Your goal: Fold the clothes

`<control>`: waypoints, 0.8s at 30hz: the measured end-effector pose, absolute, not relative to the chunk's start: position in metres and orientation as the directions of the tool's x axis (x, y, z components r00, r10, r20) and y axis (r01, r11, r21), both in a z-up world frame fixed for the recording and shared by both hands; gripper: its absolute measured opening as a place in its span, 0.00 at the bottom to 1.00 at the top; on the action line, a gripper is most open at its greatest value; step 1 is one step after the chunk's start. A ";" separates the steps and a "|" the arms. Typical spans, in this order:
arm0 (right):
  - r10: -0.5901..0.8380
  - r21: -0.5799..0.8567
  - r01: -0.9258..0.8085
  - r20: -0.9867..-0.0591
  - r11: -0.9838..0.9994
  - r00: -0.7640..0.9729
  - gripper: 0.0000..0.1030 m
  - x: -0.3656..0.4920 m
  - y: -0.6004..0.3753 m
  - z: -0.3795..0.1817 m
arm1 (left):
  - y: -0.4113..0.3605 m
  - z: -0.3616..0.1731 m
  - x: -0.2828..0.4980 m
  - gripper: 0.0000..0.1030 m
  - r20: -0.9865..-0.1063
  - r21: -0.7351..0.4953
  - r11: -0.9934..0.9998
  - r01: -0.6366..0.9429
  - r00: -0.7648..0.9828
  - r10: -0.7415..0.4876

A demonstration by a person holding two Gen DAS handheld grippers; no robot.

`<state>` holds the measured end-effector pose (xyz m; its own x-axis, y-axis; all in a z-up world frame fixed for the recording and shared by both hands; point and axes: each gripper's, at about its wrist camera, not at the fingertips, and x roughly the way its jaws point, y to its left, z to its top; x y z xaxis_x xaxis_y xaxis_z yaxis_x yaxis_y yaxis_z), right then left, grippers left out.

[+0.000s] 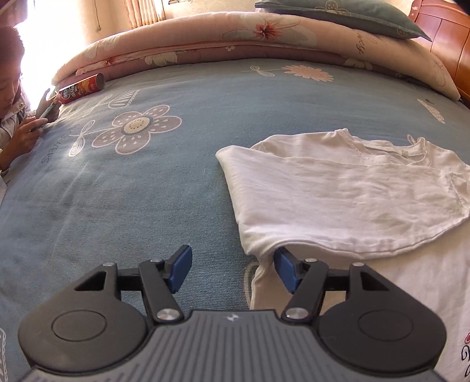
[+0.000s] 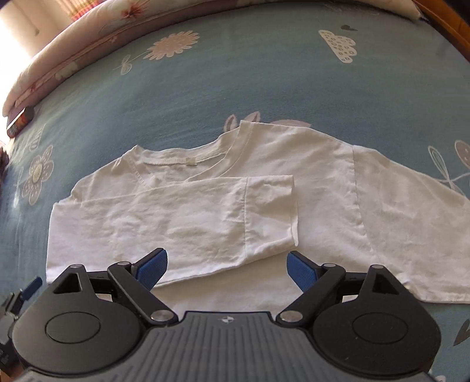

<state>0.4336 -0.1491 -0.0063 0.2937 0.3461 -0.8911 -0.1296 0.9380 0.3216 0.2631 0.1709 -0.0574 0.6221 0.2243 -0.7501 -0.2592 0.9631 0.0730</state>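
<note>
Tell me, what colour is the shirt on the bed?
White; the shirt shows best in the right wrist view.

One white shirt point(image 2: 205, 205) lies on one bed point(image 1: 147, 191). Two grippers show, the left point(image 1: 232, 269) and the right point(image 2: 226, 269), each with two blue fingers point(image 1: 180, 269). One can point(image 1: 82, 88) lies by one folded quilt point(image 1: 205, 41). One pillow point(image 1: 346, 17) sits on the quilt. One person point(image 1: 11, 102) holds one phone point(image 1: 44, 116).
</note>
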 end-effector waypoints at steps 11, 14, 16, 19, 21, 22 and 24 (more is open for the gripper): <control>0.605 0.684 0.206 -0.720 0.699 0.340 0.86 0.438 -0.222 -0.076 | 0.168 -0.068 0.250 0.62 -0.750 0.101 0.961 -0.257 0.615 0.243; 0.625 0.721 0.189 -0.680 0.667 0.383 0.86 0.443 -0.219 -0.083 | 0.166 -0.069 0.250 0.62 -0.743 0.096 0.958 -0.269 0.622 0.248; 0.626 0.722 0.174 -0.675 0.670 0.392 0.86 0.445 -0.216 -0.086 | 0.165 -0.069 0.249 0.62 -0.738 0.088 0.956 -0.278 0.627 0.250; 0.605 0.694 0.134 -0.693 0.707 0.392 0.74 0.446 -0.210 -0.086 | 0.161 -0.069 0.248 0.62 -0.728 0.086 0.952 -0.293 0.634 0.261; 0.557 0.622 0.091 -0.749 0.778 0.358 0.22 0.448 -0.206 -0.078 | 0.159 -0.067 0.248 0.62 -0.723 0.078 0.950 -0.303 0.639 0.263; 0.572 0.632 0.080 -0.741 0.771 0.351 0.07 0.449 -0.207 -0.073 | 0.157 -0.066 0.248 0.62 -0.719 0.075 0.949 -0.307 0.642 0.265; 0.606 0.660 0.061 -0.719 0.749 0.338 0.08 0.451 -0.209 -0.063 | 0.155 -0.065 0.249 0.63 -0.714 0.074 0.948 -0.311 0.646 0.268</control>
<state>0.4515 -0.2093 -0.0633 0.3384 0.6065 -0.7195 0.0614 0.7487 0.6600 0.2490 0.1547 -0.0650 0.6464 0.2681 -0.7144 -0.3108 0.9476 0.0743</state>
